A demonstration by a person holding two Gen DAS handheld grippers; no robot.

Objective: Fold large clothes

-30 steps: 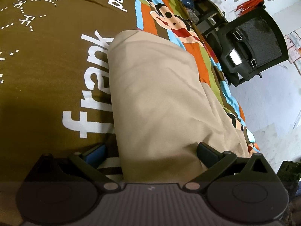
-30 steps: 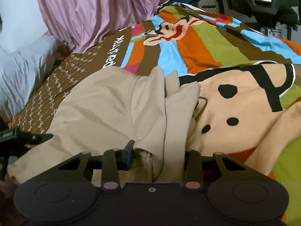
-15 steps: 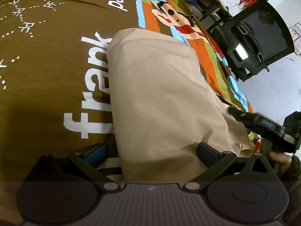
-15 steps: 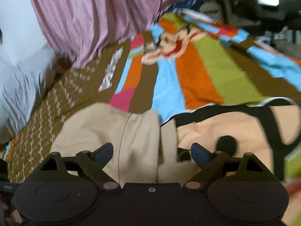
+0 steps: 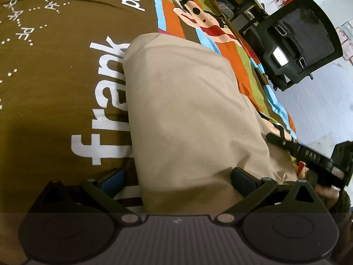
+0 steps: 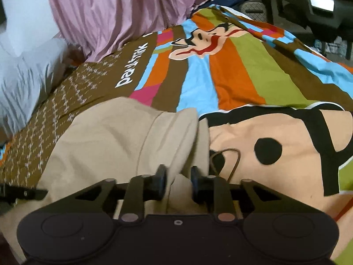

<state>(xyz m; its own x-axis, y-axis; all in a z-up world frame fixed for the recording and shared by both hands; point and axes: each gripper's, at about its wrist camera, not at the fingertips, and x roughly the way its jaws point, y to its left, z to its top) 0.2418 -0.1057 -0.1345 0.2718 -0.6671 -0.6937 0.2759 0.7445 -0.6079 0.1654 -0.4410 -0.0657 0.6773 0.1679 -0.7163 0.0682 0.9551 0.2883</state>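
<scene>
A folded beige garment point(image 5: 187, 114) lies on a bedspread point(image 5: 55, 70), filling the centre of the left wrist view and running from the lower middle up toward the upper centre of the frame. It covers part of the large white lettering printed on the brown half of the spread. The left gripper point(image 5: 176, 178) straddles the garment's near end at the bottom of the frame, its jaws spread wide, one blue pad on the brown cloth at left, the other against the beige fabric at right; neither presses the cloth together.

In the right wrist view the same garment point(image 6: 114, 141) sits in the lower left and centre, its layered edge bunched at the middle. The right gripper point(image 6: 177, 182) is closing on a ridge of that edge, the fabric standing between its two dark pads. A thin dark cord point(image 6: 229, 156) loops on the spread just right of the pinch.

Beyond, striped colours and a cartoon monkey face point(image 6: 198, 44) cover the spread. A pink sheet point(image 6: 123, 8) hangs at the upper left, a pale grey pillow point(image 6: 24, 75) at far left. A black mesh office chair point(image 5: 302, 44) stands beside the bed at the upper right of the left view.
</scene>
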